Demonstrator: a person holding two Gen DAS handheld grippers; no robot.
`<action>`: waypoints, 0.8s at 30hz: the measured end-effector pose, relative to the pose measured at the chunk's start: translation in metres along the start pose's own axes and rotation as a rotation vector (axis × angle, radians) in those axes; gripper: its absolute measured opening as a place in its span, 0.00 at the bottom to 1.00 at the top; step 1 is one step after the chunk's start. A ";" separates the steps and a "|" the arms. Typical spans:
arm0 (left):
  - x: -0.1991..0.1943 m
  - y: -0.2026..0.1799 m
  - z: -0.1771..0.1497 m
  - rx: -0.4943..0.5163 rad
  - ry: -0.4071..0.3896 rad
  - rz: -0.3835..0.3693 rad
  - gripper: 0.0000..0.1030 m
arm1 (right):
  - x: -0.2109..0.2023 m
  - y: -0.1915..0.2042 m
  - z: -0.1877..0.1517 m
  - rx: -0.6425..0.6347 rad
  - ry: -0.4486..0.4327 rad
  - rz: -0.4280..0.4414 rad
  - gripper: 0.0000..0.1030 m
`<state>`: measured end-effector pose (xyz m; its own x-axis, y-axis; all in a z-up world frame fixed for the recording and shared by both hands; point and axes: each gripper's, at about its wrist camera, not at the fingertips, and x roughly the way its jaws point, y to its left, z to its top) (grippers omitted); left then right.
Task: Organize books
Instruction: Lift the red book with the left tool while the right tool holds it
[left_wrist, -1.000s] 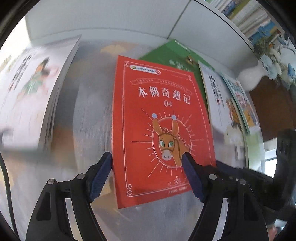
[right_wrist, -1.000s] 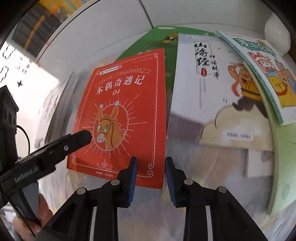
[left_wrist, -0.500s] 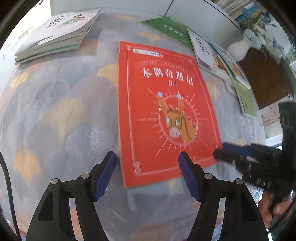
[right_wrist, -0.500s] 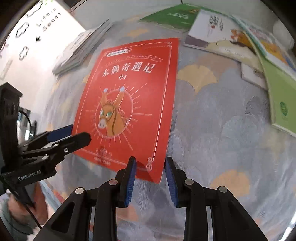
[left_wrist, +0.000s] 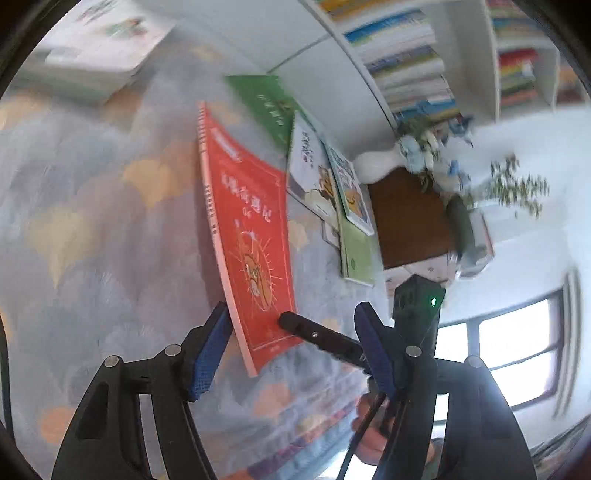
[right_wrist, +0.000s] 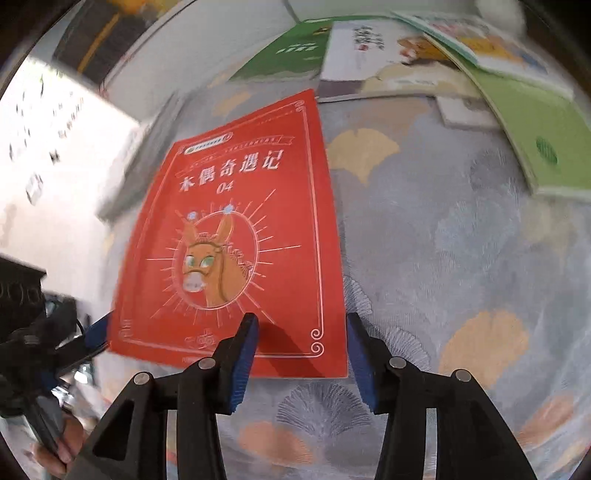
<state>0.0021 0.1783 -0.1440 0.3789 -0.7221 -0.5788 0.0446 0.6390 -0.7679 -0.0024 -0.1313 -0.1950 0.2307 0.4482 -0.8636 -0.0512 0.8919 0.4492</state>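
Observation:
A red book (right_wrist: 240, 236) with a donkey on its cover lies on the patterned tablecloth (right_wrist: 461, 258). In the left wrist view the red book (left_wrist: 255, 236) shows slantwise, spine edge towards me. My right gripper (right_wrist: 301, 325) is opening, its jaws astride the book's near right corner, and neither pad presses on it. Its black finger (left_wrist: 317, 336) reaches that corner. My left gripper (left_wrist: 291, 321) stands open at the near left corner, with one pad (left_wrist: 212, 350) close to the spine. Its blue pads (right_wrist: 92, 336) sit at the cover's left edge.
Several books lie fanned at the far side: a dark green one (left_wrist: 266, 103), a white one (left_wrist: 310, 166) and a light green one (right_wrist: 535, 122). A book stack (left_wrist: 99, 55) sits far left. Beyond stand a white vase (left_wrist: 380, 162) and a bookshelf (left_wrist: 424, 55). A hand (left_wrist: 373, 435) holds the right gripper.
The red book has come nearer to both grippers. The right jaws have spread apart around its corner. The left view has swung right, so the shelf and window now show.

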 end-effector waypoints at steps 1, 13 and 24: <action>0.008 0.001 0.000 0.013 0.015 0.033 0.61 | 0.003 -0.001 0.001 0.023 -0.001 0.025 0.46; 0.033 0.029 0.018 -0.230 0.045 -0.221 0.30 | 0.001 -0.018 -0.001 0.162 0.012 0.215 0.56; 0.030 0.030 0.031 -0.245 0.077 -0.179 0.30 | 0.032 -0.060 0.003 0.469 -0.010 0.676 0.36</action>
<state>0.0436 0.1846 -0.1761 0.3136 -0.8411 -0.4408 -0.1231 0.4242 -0.8971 0.0107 -0.1706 -0.2490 0.3040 0.8774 -0.3712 0.2287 0.3111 0.9225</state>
